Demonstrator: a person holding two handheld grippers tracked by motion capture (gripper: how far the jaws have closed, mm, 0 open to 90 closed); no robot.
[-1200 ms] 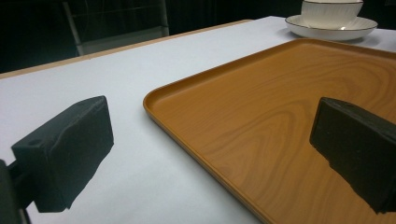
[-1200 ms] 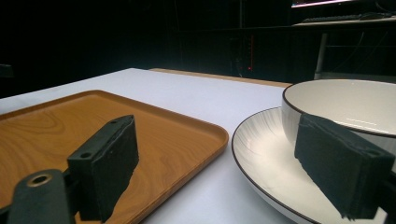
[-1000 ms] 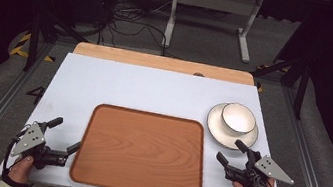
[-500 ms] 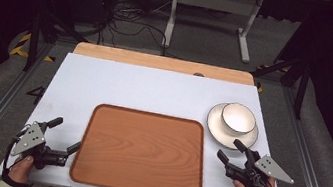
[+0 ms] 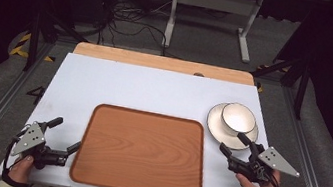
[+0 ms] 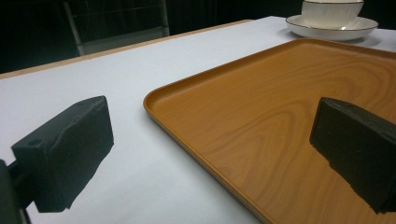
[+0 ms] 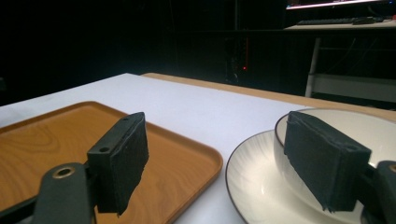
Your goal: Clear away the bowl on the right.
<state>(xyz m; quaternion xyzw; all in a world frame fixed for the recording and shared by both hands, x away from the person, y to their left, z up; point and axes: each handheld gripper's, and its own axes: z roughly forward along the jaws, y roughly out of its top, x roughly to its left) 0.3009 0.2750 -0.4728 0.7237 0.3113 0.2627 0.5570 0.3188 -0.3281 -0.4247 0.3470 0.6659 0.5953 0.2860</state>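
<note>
Currently the right gripper (image 5: 234, 146) is held at the lower right of the high view, jaws wide, having just been opening with nothing between them, aimed at the bowl (image 5: 238, 118) on its saucer (image 5: 215, 126); left gripper (image 5: 65, 135) is parked open at the tray (image 5: 141, 151) edge, empty. The right gripper view alone shows one jaw lined up over the bowl rim; tray lip detail is given by the left gripper view

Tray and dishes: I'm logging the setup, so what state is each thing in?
Tray: flat on the table, nothing on it.
Bowl: upright on the saucer.
Saucer: on the table, right of the tray.
Left gripper: open, holding nothing.
Right gripper: open, holding nothing.
</note>
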